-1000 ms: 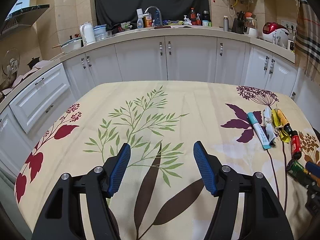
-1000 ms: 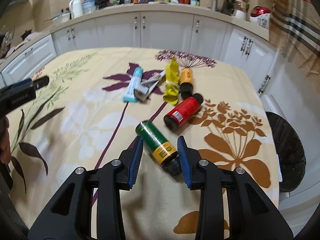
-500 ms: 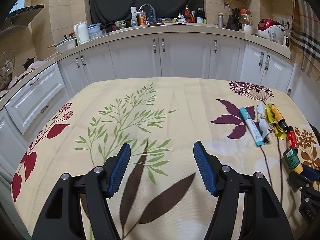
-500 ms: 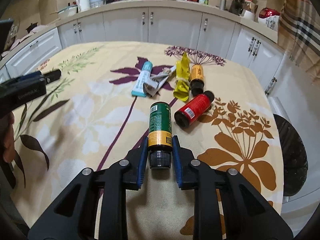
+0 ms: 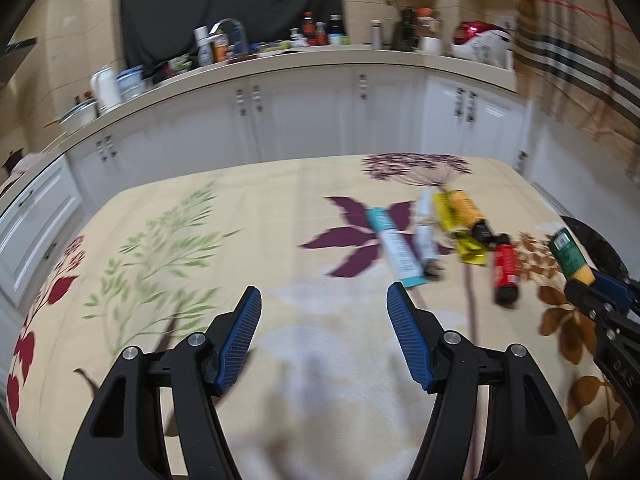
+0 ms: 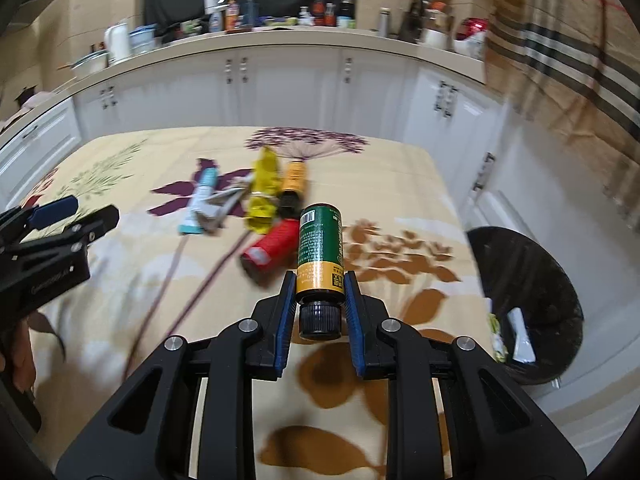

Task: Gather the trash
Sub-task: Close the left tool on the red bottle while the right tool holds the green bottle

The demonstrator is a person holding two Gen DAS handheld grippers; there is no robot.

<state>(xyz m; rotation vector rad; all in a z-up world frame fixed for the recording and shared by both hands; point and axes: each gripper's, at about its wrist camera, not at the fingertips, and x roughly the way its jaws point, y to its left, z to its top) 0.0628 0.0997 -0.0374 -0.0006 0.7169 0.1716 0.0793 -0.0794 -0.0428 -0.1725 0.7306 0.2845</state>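
Observation:
My right gripper (image 6: 320, 280) is shut on a green and yellow bottle (image 6: 320, 246) near its black cap and holds it above the table. The bottle also shows at the right in the left wrist view (image 5: 570, 256). On the table lie a red bottle (image 6: 272, 250), an orange bottle (image 6: 295, 178), a yellow wrapper (image 6: 264, 188), a teal tube (image 6: 200, 200) and a crumpled grey tube (image 6: 224, 206). My left gripper (image 5: 322, 336) is open and empty over the floral tablecloth, left of the pile.
A black trash bin (image 6: 528, 304) with some scraps inside stands on the floor past the table's right edge. White cabinets (image 6: 280, 84) and a cluttered counter run behind the table. A checked curtain (image 6: 568, 52) hangs at the right.
My right gripper closed on the green bottle and lifted it off the table, moving right toward the bin. My left gripper moved right, closer to the pile, still open.

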